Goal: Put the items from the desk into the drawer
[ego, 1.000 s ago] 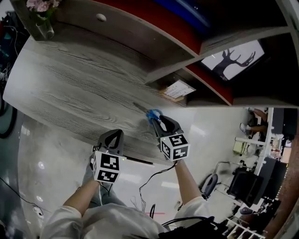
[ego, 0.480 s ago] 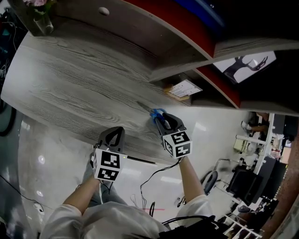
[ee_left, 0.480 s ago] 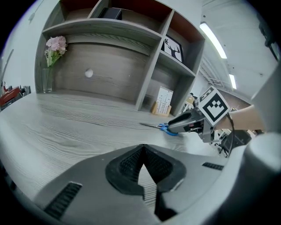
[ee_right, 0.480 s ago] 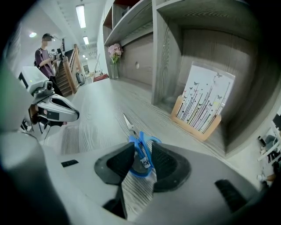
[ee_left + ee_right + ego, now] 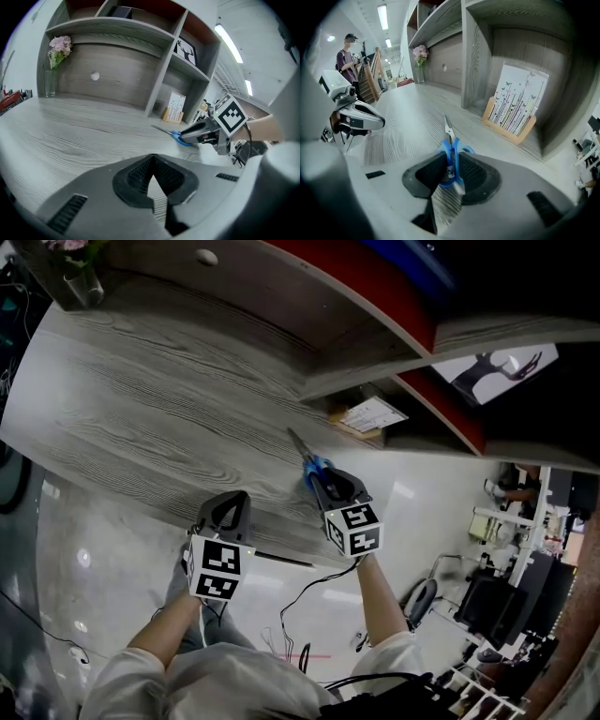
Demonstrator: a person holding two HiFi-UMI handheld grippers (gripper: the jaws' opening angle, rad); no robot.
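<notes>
At the far left of the bench (image 5: 141, 409), a vase (image 5: 82, 285) stands against the back panel (image 5: 253, 301). A round knob (image 5: 204, 256) sits on that panel a little to the vase's right.

Your left hand-held gripper (image 5: 230, 507) hovers over the bench's near edge. Its jaws are together at the tips, with nothing between them.

To its right and well apart from it, the scissors (image 5: 313, 465) are near the bench's right end, with the blades pointing away from you. Your right hand-held gripper (image 5: 325, 482) has just been closing its jaws. They are now clamped on the blue handle, which stands on edge between the pads. The blade tips may be clear of the bench, but the views leave that unsure.

Farther right, a card (image 5: 372, 414) stands at the back of the bench under a shelf (image 5: 375, 371).
</notes>
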